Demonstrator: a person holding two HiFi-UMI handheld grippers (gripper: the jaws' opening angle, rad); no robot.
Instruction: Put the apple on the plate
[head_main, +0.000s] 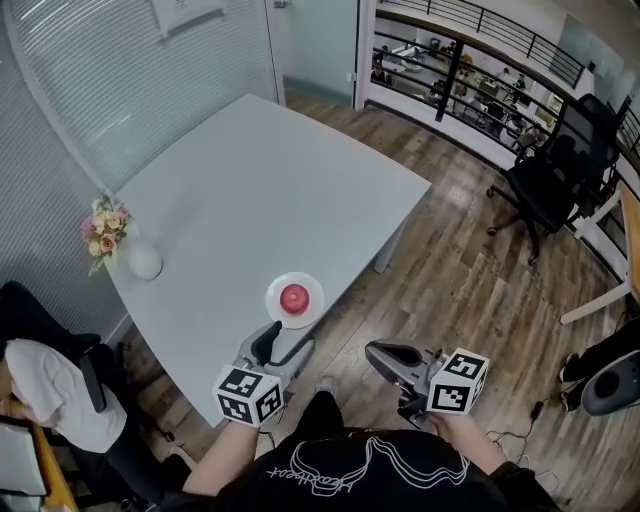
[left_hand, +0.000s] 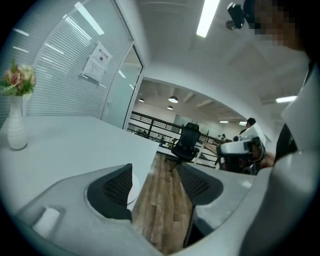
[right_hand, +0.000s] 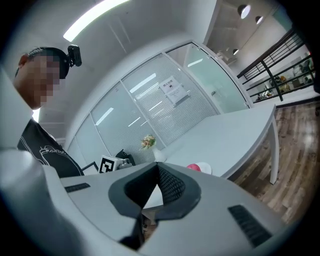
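Observation:
A red apple (head_main: 294, 296) rests on a small white plate (head_main: 312, 307) near the front edge of the pale grey table (head_main: 250, 190). My left gripper (head_main: 283, 343) hovers just in front of the plate, off the table's edge, jaws open with nothing between them; in the left gripper view (left_hand: 156, 170) only wooden floor shows in the gap, and the plate's rim (left_hand: 131, 190) peeks past the left pad. My right gripper (head_main: 372, 350) hangs over the floor right of the plate, jaws shut and empty. Its own view (right_hand: 157, 167) shows the apple (right_hand: 193, 167) beyond the joined pads.
A white vase of flowers (head_main: 140, 260) stands at the table's left edge. A black office chair (head_main: 555, 170) sits on the wooden floor at the right, with a railing behind it. A person in white (head_main: 45, 390) sits at the lower left.

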